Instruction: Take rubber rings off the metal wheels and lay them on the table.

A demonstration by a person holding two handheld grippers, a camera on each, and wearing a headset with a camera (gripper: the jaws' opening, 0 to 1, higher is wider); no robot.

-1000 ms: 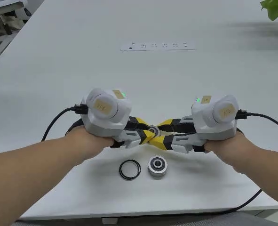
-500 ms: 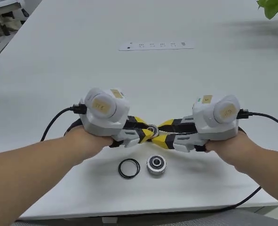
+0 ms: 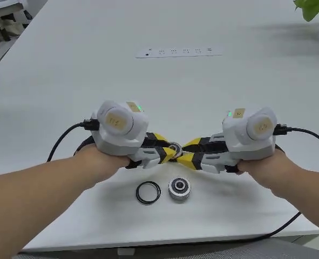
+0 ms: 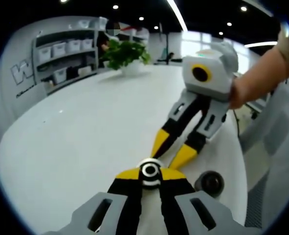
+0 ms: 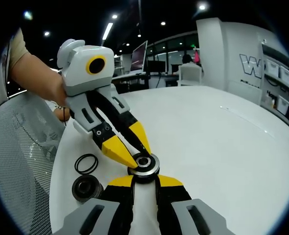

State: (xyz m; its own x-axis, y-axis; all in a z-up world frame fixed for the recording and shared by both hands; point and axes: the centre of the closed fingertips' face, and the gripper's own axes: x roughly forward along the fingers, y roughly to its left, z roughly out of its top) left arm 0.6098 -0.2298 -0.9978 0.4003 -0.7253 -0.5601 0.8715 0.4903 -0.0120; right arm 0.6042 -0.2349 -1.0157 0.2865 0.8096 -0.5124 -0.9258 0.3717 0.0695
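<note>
Left gripper (image 3: pixel 167 153), right gripper (image 3: pixel 185 157) clench wheel (image 3: pixel 174 149); ring (image 3: pixel 148 192), second wheel (image 3: pixel 180 188) on table (image 3: pixel 94 70) below.

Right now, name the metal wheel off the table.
The wheel between left hand-held gripper and right hand-held gripper; the other wheel lies beside the loose ring.

metal wheel (image 3: pixel 174 148) largely covered by tips of left claw (image 3: pixel 166 152) and right claw (image 3: pixel 185 156), bare or rubber-ringed impossible to tell, potted plant (image 3: pixel 313 9) cropped at top-right corner, power strip (image 3: pixel 178 52) sockets too small to read, loose wheel (image 4: pixel 210 182) blurred in left gripper view
</note>
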